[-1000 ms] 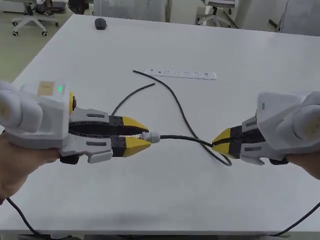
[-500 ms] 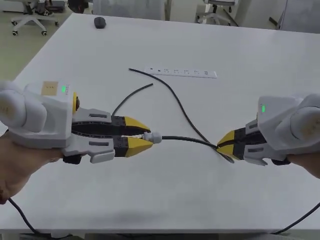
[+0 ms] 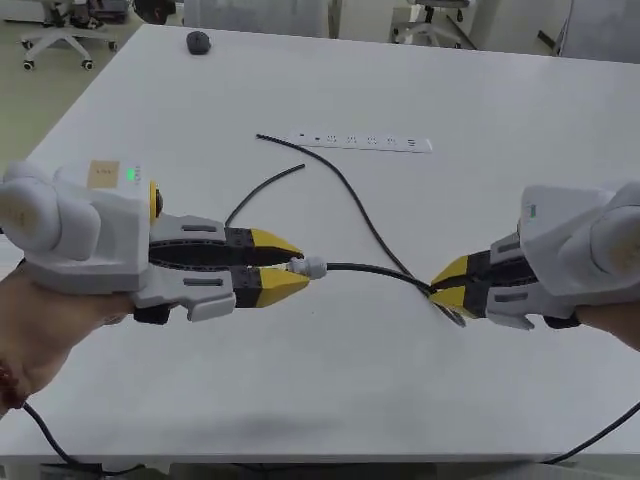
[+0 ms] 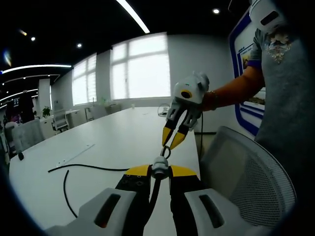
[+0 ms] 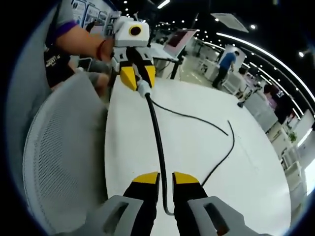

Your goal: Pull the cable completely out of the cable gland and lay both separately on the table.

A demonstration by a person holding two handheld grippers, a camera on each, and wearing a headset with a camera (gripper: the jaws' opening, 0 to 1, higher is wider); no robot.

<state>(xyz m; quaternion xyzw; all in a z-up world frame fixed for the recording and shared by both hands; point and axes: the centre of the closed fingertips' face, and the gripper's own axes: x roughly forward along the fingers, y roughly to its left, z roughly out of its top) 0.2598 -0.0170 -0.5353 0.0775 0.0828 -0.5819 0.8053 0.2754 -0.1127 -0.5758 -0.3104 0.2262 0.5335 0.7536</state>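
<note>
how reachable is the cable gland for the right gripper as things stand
Probably not yet. The cable gland sits clamped in the jaws of the left gripper, which cover its sides, and the right gripper is itself shut on the cable. The space between them looks free, so it could after letting go.

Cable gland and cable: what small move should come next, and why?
Probably draw the right gripper straight away from the left gripper. The left's jaws hold the cable gland, the right's are shut on the cable, and the cable is not yet out of the gland.
</note>
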